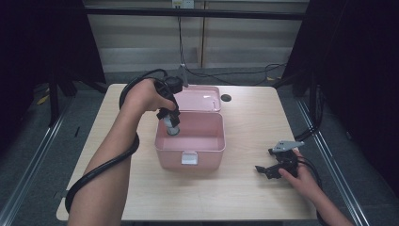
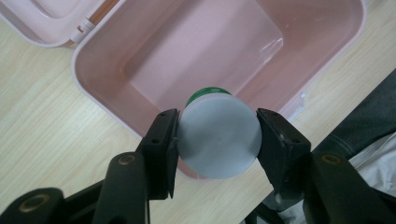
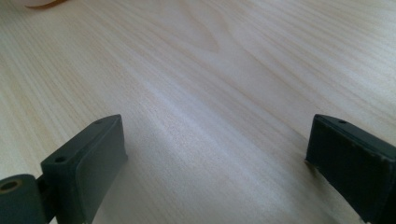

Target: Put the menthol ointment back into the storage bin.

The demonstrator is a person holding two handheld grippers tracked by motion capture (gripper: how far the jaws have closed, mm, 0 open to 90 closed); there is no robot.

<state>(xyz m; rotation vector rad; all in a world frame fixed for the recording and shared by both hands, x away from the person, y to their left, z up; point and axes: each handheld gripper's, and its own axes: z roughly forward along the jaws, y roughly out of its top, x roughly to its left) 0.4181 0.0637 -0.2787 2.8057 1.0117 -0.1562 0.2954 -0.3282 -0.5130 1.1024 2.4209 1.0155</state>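
Observation:
My left gripper (image 1: 172, 123) points down over the left part of an open pink box (image 1: 190, 153) and is shut on a small white bottle (image 1: 171, 127). In the left gripper view the bottle's round white base (image 2: 218, 137) sits between the two jaws of the left gripper (image 2: 217, 140), a green cap (image 2: 208, 92) showing past it, with the box's bare inside (image 2: 205, 60) below. My right gripper (image 1: 267, 170) rests low on the table at the right, open; in the right gripper view nothing lies between the jaws of the right gripper (image 3: 217, 147).
The box's lid (image 1: 200, 99) lies folded back behind it. A latch (image 1: 189, 158) sits on the box's front wall. A small dark hole (image 1: 226, 98) marks the wooden table (image 1: 249, 132) near the far edge. Cables trail from both grippers.

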